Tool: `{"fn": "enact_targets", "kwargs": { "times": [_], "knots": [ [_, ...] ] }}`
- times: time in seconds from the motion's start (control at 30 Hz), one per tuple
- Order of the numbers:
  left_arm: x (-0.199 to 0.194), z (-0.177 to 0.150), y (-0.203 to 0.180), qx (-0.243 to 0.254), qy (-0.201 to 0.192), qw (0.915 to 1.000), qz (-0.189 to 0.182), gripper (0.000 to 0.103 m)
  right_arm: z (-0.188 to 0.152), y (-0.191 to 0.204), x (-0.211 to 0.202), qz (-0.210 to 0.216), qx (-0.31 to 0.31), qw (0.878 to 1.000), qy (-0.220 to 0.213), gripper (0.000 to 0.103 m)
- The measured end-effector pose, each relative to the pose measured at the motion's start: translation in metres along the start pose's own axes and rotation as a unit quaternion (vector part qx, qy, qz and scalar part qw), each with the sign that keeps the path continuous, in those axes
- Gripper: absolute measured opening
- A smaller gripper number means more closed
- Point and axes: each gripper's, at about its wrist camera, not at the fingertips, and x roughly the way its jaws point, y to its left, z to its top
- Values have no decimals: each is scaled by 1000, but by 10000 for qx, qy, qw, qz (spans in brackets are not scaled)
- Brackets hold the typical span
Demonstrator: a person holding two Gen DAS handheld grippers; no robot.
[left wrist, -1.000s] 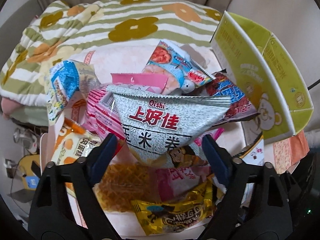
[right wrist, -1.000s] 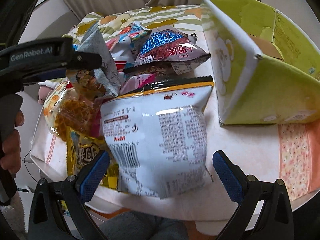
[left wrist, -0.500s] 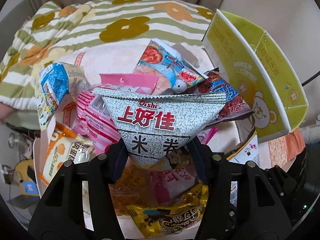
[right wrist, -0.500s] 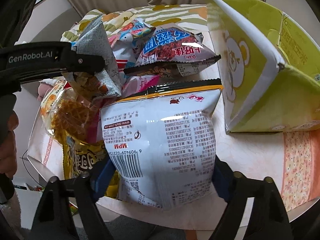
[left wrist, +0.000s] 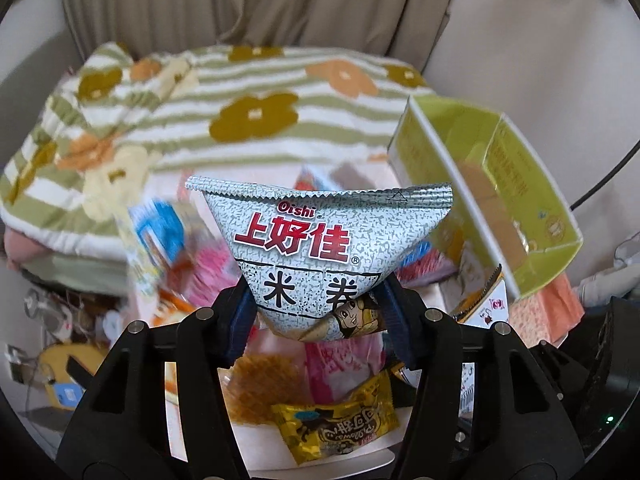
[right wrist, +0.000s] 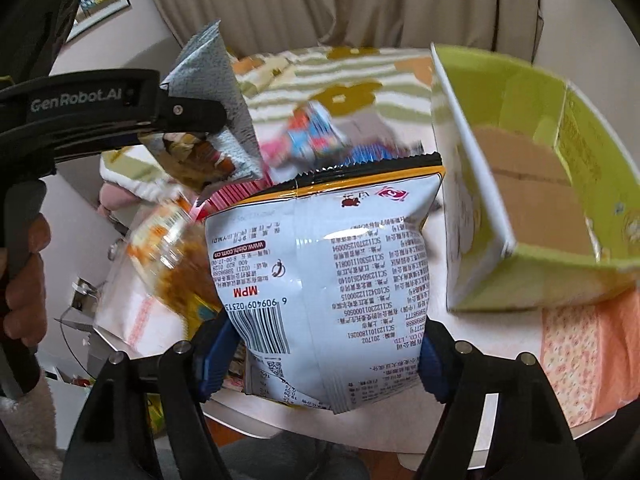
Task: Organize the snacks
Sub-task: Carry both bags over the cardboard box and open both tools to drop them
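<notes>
2 grippers (left wrist: 316,316) (right wrist: 320,356) – 1 snack bag each: grey triangular pack (left wrist: 320,248), white bag (right wrist: 332,280). 1 green box (right wrist: 540,200) – loose snacks blurred, uncountable.

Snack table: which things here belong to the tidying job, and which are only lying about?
Belong to the job:
grey Oishi bag, held by left gripper
white chip bag, between right gripper jaws, closing
green box
yellow packet

Lying about:
flowered blanket
curtain

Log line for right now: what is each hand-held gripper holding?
left hand-held gripper: shut on grey Oishi bag | right hand-held gripper: closing on white bag | green box: open
</notes>
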Motion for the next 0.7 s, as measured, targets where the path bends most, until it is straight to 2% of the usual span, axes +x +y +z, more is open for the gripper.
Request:
{"fn": "enact_targets", "kwargs": {
  "times": [0.17, 0.33, 0.5, 0.7],
  "knots": [
    [-36, 38, -6, 157, -517, 9985, -7, 53, 28, 3, -36, 89, 51, 9992, -380, 72],
    [-55, 73, -29, 349, -875, 9956, -12, 53, 60, -30, -70, 172, 410, 9966, -692, 72],
    [-51, 93, -66, 305, -943, 9949, -170, 53, 85, -83, -97, -15, 541, 9944, -905, 72],
    [-16, 103, -130, 136, -765, 9965, -306, 53, 107, -158, -101, -128, 608, 9957, -686, 72]
  ]
}}
